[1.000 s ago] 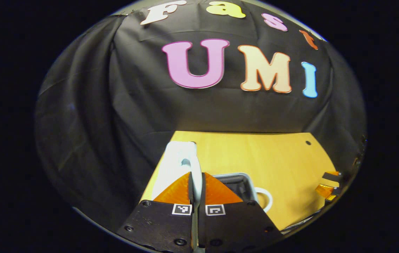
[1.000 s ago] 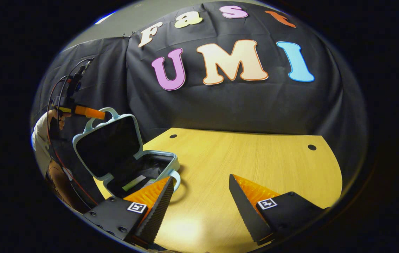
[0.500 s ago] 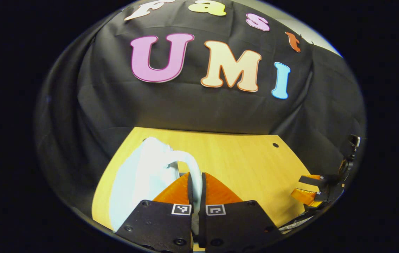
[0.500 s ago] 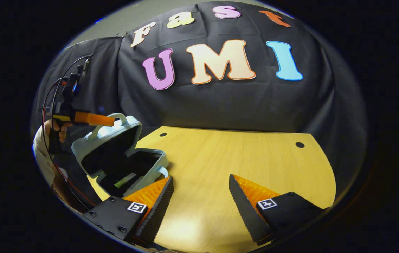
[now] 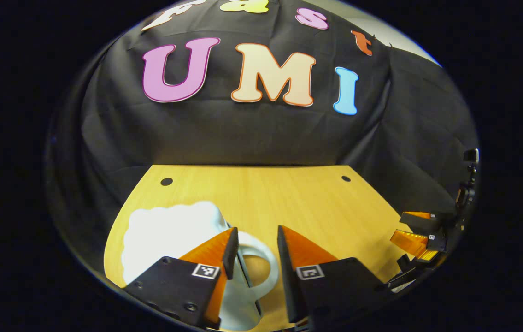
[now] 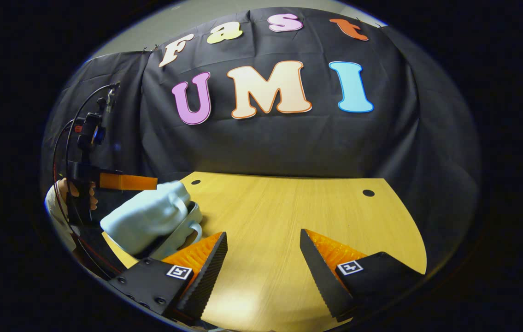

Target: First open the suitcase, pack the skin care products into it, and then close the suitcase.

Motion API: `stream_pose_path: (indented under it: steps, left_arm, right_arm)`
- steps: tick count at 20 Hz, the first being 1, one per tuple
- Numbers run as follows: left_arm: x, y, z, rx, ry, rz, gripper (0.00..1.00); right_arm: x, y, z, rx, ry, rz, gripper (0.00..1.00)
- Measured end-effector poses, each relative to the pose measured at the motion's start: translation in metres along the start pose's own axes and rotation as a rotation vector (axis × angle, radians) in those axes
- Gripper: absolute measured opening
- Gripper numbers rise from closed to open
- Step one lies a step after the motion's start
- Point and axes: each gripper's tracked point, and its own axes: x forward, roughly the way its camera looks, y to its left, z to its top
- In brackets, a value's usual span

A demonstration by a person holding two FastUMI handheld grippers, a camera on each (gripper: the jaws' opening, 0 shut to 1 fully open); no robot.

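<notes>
Suitcase (image 5: 169,235) lies lid-down at the tabletop's (image 5: 289,203) near-left edge; left gripper (image 5: 255,242), jaws apart, straddles its handle (image 5: 261,267), right gripper (image 6: 263,251) wide and empty beside it; risk: unlatched lid springs open if nudged.

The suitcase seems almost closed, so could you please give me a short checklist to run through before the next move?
1. Lid lowered onto the suitcase: ok, though a dark gap shows at its near edge.
2. Fully shut or latched: cannot tell.
3. Left gripper released: ok, fingers apart, the handle lying loose between them.
4. Right gripper clear of the case: ok, open over the bare table.
5. Skin care products packed inside: cannot tell, the lid hides the interior.
6. Hand holding the left gripper clear of the lid: ok.
</notes>
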Motion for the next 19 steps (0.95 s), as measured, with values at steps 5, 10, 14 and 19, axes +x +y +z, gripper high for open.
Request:
stream_pose_path:
  steps: [5, 10, 14, 19]
  left_arm:
    - [-0.008, -0.029, 0.024, 0.034, -0.120, 0.081, 0.80]
    - [-0.062, -0.067, 0.122, 0.055, -0.579, 0.272, 0.95]
    - [-0.065, -0.115, 0.127, 0.104, -0.548, 0.205, 0.94]
    - [-0.063, -0.130, 0.132, 0.231, -0.532, 0.150, 0.96]
  right_arm:
    - [-0.017, -0.024, 0.038, 0.005, -0.107, -0.010, 0.98]
    - [-0.048, -0.071, 0.125, -0.104, -0.351, -0.144, 0.98]
    - [-0.089, -0.078, 0.182, -0.052, -0.516, -0.169, 0.98]
    - [-0.125, -0.073, 0.218, -0.011, -0.651, -0.225, 0.97]
